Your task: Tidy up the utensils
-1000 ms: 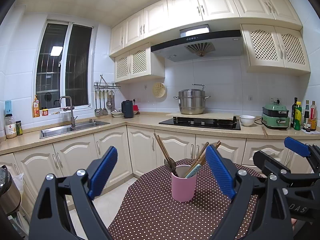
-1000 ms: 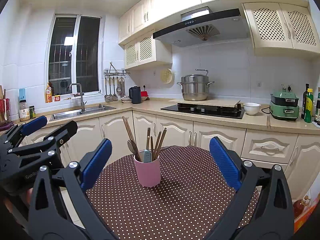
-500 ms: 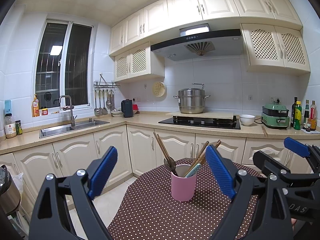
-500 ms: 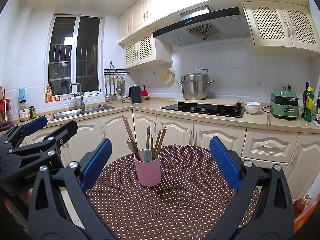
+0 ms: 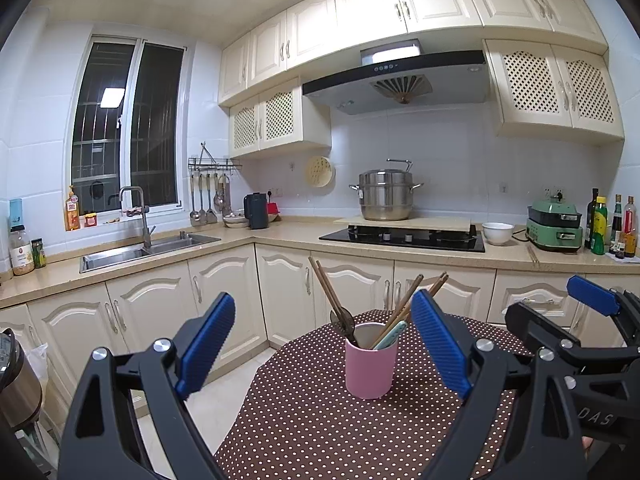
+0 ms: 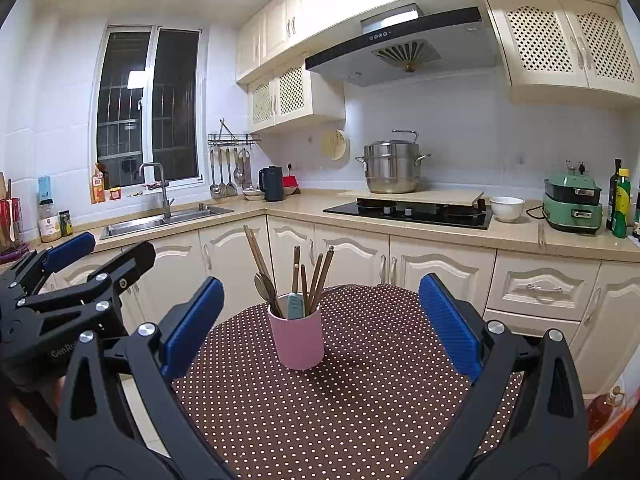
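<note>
I am in a small kitchen with cream cabinets, white tiled walls and a dark window. Under both my grippers lies a round bench covered in a brown cloth with white polka dots (image 6: 360, 392).

My left gripper (image 5: 324, 344) has its blue-padded fingers spread wide, holding nothing. My right gripper (image 6: 320, 324) is spread just as wide and is also empty. Each shows at the edge of the other's view, the right one off to the right of my left gripper and the left one off to the left of my right.

Straight ahead, framed between the fingers of each gripper but well apart from them, stands a pink cylindrical cup (image 6: 298, 340) upright on the cloth. In it stand the utensils: long brown wooden chopsticks (image 6: 256, 254) leaning left, more wooden sticks fanning right, a dark spoon (image 6: 265, 286) and a pale teal handle (image 6: 295, 306).

Beyond the bench, a beige stone countertop (image 5: 288, 236) runs along the walls. Far ahead to the left are a steel sink (image 5: 148, 246) with a tall tap and a rail of hanging ladles. Ahead sit a black glass hob (image 5: 402, 237) and a large steel steamer pot (image 5: 386, 196) under a range hood. To the right are a white bowl (image 5: 497, 233), a green electric cooker (image 5: 554, 226) and several bottles.
</note>
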`<state>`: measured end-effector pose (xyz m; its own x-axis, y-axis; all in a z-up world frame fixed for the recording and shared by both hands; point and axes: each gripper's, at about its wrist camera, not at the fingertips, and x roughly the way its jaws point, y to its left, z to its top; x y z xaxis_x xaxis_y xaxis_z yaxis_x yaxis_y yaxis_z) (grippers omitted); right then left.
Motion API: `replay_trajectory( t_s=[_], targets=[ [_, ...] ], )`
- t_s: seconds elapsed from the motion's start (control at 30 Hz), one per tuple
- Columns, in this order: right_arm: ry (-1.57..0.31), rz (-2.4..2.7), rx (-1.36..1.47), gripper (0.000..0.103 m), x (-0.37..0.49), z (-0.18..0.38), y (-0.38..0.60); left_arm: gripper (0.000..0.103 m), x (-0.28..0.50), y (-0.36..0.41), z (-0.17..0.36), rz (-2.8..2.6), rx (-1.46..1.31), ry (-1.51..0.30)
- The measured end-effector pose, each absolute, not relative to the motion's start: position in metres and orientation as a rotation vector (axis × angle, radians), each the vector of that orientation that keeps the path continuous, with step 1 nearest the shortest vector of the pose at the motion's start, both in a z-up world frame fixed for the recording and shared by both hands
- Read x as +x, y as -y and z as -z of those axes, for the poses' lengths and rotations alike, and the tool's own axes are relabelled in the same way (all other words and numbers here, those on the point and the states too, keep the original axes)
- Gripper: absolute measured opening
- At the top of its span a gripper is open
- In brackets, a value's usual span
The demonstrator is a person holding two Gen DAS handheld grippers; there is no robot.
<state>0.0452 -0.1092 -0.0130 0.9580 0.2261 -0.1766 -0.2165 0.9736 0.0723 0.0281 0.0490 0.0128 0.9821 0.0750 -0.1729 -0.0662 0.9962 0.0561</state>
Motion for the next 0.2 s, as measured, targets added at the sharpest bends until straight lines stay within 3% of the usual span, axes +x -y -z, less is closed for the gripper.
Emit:
replay_trajectory(
  t_s=[0.2],
  targets=[
    [-0.251, -0.236, 0.075, 0.096, 0.067, 0.026, 0.112, 0.088, 0.050, -0.048, 0.001, -0.063, 0.046, -0.252]
  ],
)
